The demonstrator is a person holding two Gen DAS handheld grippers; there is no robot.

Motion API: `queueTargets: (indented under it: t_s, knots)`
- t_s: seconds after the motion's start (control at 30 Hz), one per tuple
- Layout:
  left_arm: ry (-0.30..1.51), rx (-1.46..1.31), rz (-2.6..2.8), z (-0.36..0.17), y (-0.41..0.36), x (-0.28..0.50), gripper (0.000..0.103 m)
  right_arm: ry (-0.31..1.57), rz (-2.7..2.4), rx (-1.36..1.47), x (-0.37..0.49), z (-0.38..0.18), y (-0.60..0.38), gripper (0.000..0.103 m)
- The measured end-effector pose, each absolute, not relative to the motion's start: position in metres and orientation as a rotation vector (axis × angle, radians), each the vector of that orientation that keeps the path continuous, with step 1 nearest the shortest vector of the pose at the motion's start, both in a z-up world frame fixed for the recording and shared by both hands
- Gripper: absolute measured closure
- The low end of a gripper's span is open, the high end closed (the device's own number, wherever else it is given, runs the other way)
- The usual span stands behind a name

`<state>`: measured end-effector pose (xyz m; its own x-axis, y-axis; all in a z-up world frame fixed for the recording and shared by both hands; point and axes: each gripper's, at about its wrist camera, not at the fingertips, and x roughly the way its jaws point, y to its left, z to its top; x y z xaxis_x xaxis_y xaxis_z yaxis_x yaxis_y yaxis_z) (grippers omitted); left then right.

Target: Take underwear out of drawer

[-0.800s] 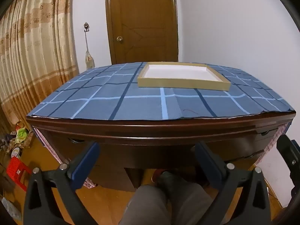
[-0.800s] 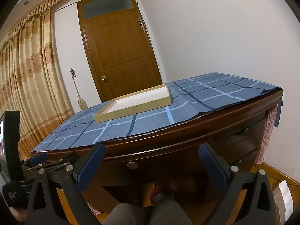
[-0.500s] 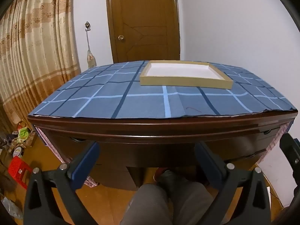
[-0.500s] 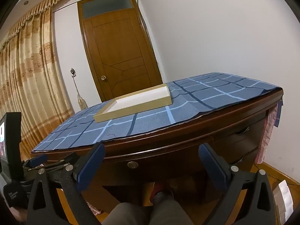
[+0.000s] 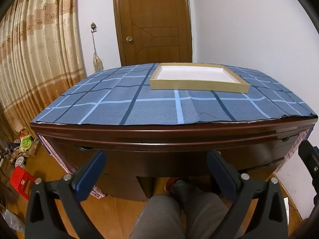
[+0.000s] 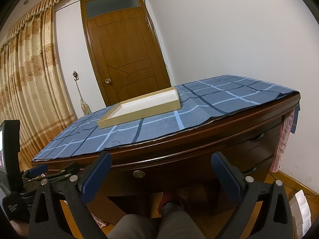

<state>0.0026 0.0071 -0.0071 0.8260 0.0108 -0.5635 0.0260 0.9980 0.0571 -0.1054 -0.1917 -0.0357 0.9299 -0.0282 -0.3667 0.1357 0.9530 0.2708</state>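
Note:
A dark wooden desk (image 5: pixel 169 133) under a blue checked cloth (image 5: pixel 159 103) faces me, its drawers shut. The centre drawer (image 6: pixel 159 169) carries a round brass lock (image 6: pixel 139 173); side drawers with recessed handles (image 6: pixel 257 137) sit at the right. No underwear is in view. My left gripper (image 5: pixel 156 159) hangs open and empty in front of the centre drawer, a little short of it. My right gripper (image 6: pixel 161 159) is open and empty too, level with the lock. On the cloth rests a shallow cardboard tray (image 5: pixel 199 84) with a white inside.
A person's grey trouser leg (image 5: pixel 159 215) and a red shoe (image 5: pixel 171 181) reach under the desk. A red stool (image 5: pixel 20 179) and floor clutter lie left, a white box (image 6: pixel 303 209) right. Behind are a wooden door (image 5: pixel 151 20) and curtains (image 5: pixel 30 59).
The left gripper has drifted only slightly, so the desk sits a touch further right in its view. The right gripper has kept still. Both stay open.

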Motion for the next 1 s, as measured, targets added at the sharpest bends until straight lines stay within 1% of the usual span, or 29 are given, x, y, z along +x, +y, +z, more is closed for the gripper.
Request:
queueTargets:
  t_s: [1.0]
  knots:
    - [0.606,0.059,-0.011,-0.0063,0.0065,0.0017,0.0,0.381,-0.09,0.305,-0.1032,-0.034,-0.1936,0.002]
